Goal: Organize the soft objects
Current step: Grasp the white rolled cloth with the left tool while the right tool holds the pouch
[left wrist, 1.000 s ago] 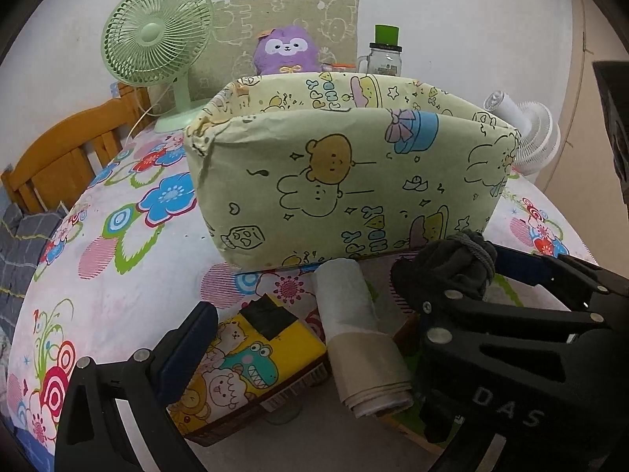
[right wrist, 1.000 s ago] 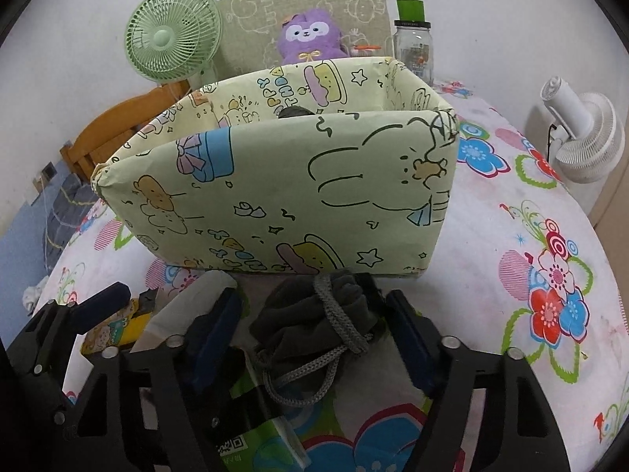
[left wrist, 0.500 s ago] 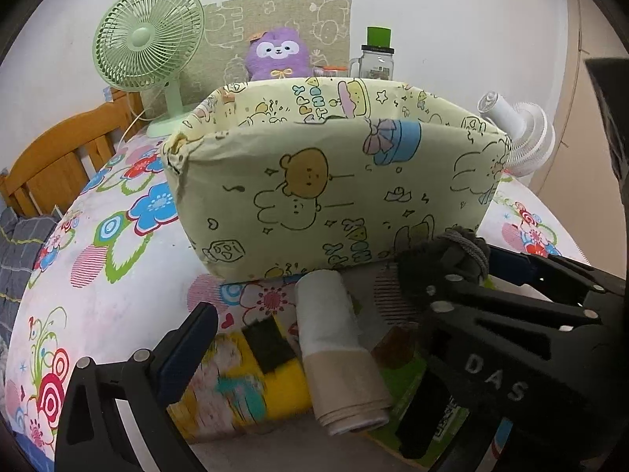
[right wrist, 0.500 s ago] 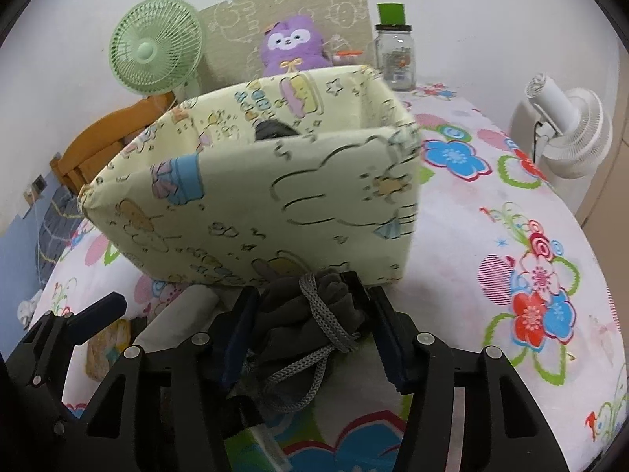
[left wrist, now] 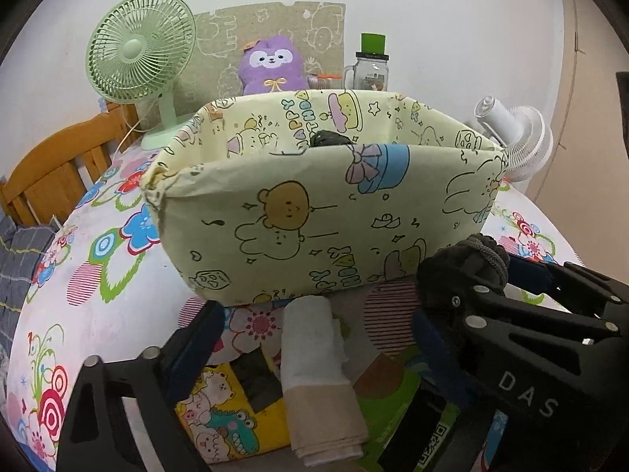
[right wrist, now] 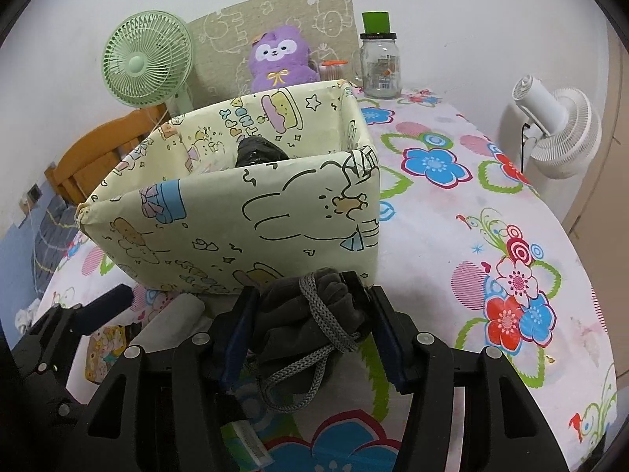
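Observation:
A rolled white and beige towel [left wrist: 314, 373] lies on the table between the fingers of my left gripper [left wrist: 310, 330]. Its jaws are closing, and the pads stand clear of the towel. My right gripper [right wrist: 310, 314] is shut on a dark grey drawstring bundle [right wrist: 298, 314] with a grey cord, just in front of the pale yellow cartoon-print box [right wrist: 255, 216]. From the left wrist the bundle [left wrist: 464, 259] shows at the right, against the box's [left wrist: 314, 216] front wall. Another dark item [right wrist: 255, 149] lies inside the box.
Under the towel lie a yellow cartoon pack [left wrist: 220, 405] and a green pack [left wrist: 393, 405]. Behind the box stand a green fan [left wrist: 137, 59], a purple plush [left wrist: 275, 63] and a glass jar [right wrist: 379, 63]. A white fan [right wrist: 558, 133] stands right, a wooden chair [left wrist: 51, 173] left.
My right gripper's jaws closed onto the dark bundle and carried it up toward the box's front. Both views rose, so the box's inside now shows. The left gripper's jaws narrowed slightly.

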`<state>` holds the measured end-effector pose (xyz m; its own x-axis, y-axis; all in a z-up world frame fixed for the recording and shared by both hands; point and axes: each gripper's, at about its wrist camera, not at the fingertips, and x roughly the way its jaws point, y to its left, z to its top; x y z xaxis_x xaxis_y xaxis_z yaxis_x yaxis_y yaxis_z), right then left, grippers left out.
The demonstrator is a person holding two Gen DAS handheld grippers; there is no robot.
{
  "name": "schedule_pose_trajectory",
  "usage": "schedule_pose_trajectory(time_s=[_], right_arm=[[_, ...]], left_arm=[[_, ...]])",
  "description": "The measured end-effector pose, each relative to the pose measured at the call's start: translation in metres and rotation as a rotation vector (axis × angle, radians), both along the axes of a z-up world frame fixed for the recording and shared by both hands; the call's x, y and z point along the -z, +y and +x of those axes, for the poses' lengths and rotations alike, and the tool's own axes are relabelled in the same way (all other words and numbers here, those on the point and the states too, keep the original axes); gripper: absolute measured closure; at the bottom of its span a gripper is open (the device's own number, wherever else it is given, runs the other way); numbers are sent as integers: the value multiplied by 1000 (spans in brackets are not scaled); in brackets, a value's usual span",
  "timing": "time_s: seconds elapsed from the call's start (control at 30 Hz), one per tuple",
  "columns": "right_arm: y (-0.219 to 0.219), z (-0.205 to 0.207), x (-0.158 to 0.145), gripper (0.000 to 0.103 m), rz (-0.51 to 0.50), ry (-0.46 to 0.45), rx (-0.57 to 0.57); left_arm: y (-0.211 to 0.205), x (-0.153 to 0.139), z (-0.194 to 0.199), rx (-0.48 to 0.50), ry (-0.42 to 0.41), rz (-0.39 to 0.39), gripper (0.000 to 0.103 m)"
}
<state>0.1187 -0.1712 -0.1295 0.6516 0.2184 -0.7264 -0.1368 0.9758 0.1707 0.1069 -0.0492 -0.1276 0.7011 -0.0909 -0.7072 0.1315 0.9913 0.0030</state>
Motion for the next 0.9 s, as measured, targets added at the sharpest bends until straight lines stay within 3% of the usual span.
schedule_pose_trajectory(time_s=[0.4,0.57,0.9], right_arm=[[0,6,3,44,2,13,4],[0,6,3,44,2,13,3],[1,3,-4,44,8,-8,5]], left_arm=[[-3,11,12,13,68,-9,62],[-7,10,12,29,68,-18,76],[-7,-4,6,34,32,-39,79]])
